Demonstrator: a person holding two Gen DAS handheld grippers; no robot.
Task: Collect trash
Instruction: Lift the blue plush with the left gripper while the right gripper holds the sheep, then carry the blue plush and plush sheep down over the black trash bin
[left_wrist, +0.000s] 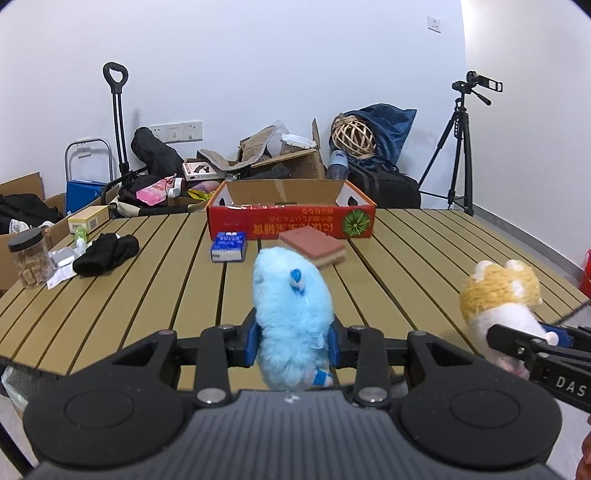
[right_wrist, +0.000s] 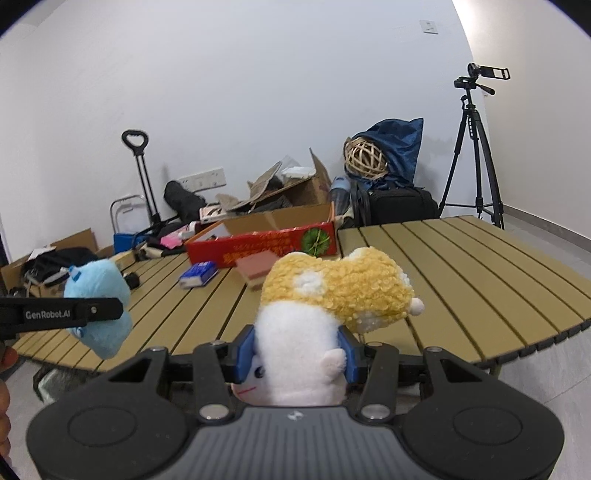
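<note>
Trash-wise, I've got both tongs loaded right now: my left gripper (left_wrist: 293, 345) is clamped on a fluffy light-blue plush toy (left_wrist: 291, 314), and my right gripper (right_wrist: 293, 356) is squeezing a yellow-and-white plush toy (right_wrist: 314, 314). Both are held up over the near edge of the slatted tan table (left_wrist: 147, 295). The red cardboard box (left_wrist: 291, 221) at the far side looks like the drop spot. Left to grab, I reckon: pink sponge (left_wrist: 314, 247), small blue-and-white carton (left_wrist: 228, 246), black sock (left_wrist: 107, 253).

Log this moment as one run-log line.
left gripper: shut on blue plush toy | right gripper: shut on yellow-white plush toy | red box: on table
</note>
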